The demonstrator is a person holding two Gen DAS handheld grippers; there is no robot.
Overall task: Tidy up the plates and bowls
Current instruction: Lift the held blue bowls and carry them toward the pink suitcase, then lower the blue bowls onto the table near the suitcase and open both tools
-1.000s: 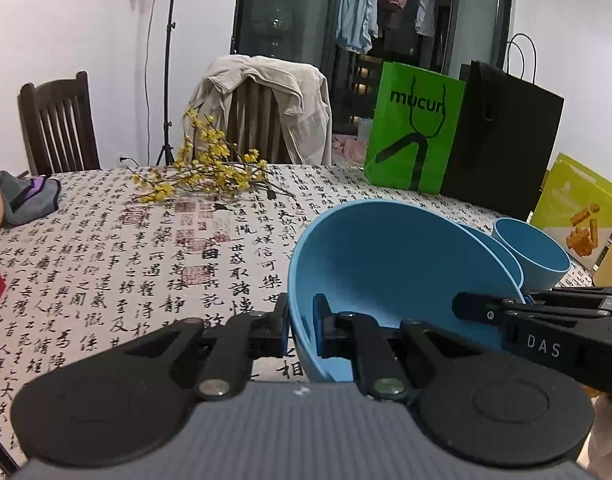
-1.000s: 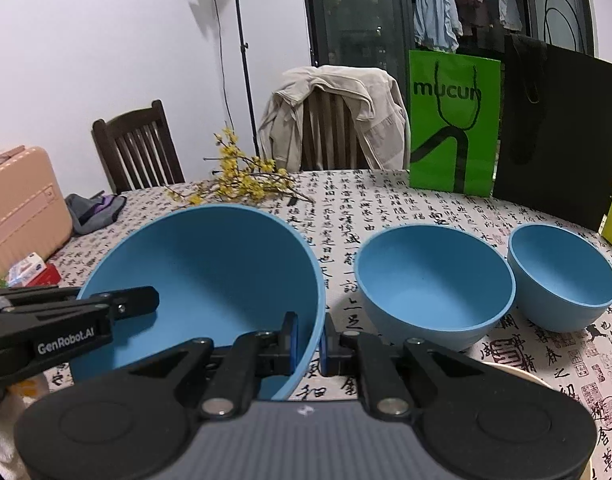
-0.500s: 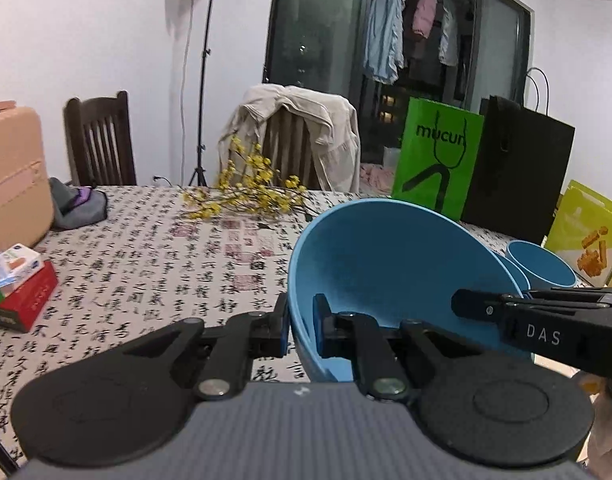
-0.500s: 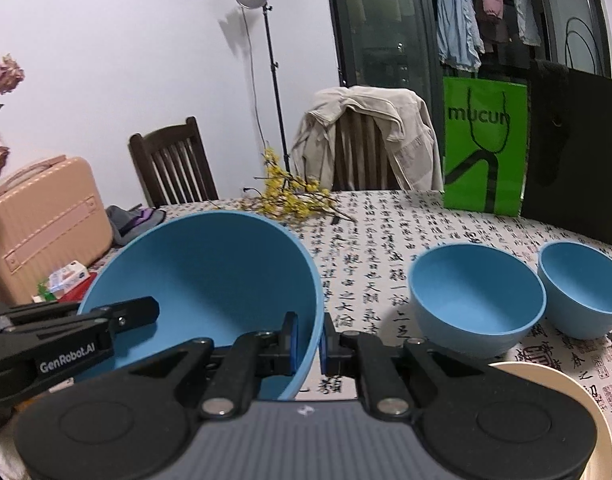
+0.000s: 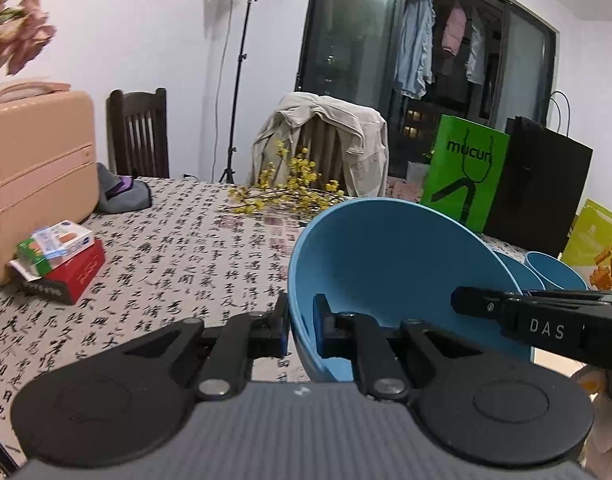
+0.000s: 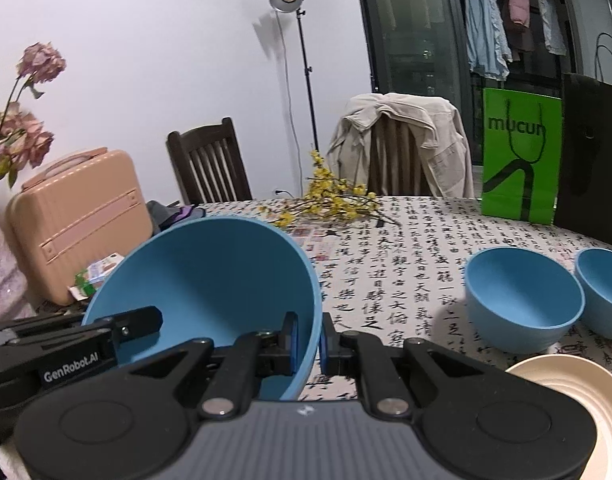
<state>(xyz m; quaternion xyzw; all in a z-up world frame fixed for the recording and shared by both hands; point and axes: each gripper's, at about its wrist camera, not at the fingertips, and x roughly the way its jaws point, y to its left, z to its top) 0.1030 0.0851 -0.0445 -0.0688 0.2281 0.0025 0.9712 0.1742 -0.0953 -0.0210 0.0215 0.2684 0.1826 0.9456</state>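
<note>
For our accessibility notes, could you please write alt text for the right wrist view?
The right gripper clamps the rim of a large blue bowl, tilted above a calligraphy-print tablecloth. Two smaller blue bowls and a cream plate sit to its right.

A large matte blue round bowl (image 6: pixel 210 280) tilts above the table, its rim pinched on opposite sides. A medium blue bowl (image 6: pixel 522 300) and a smaller blue bowl (image 6: pixel 606 292) stand upright, touching. A cream ridged plate (image 6: pixel 582 396) lies nearby.

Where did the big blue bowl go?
The big blue bowl is up off the table, pinched by both the left gripper and right gripper, left of two smaller blue bowls in the right wrist view.
</note>
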